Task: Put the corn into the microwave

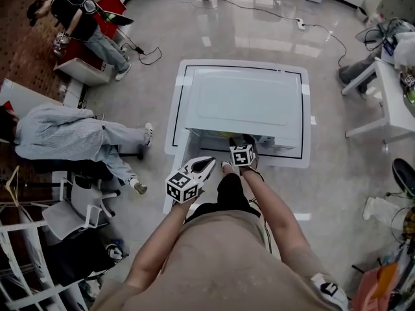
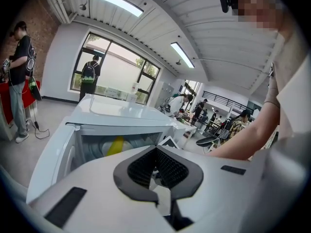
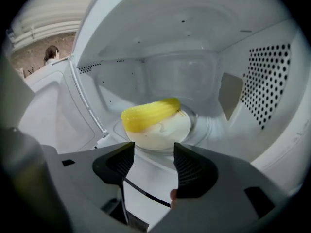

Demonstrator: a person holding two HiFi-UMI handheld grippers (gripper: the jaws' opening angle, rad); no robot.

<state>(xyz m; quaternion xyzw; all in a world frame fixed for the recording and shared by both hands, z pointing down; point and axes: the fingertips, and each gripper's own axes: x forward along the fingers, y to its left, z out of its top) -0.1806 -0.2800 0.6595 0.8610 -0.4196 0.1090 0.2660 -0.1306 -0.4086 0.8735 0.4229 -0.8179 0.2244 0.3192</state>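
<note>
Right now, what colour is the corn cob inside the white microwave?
Bright yellow; the corn cob shows best in the right gripper view.

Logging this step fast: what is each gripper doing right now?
Left gripper: shut, empty.
Right gripper: open, empty; the yellow corn cob lies ahead on the round white plate inside the white microwave.

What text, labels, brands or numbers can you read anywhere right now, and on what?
None can be read in any view.
Left marker cube and right marker cube: black-and-white square patterns only, no letters or digits.
Microwave: no brand, label or number shows on its top, or inside around the corn.
</note>
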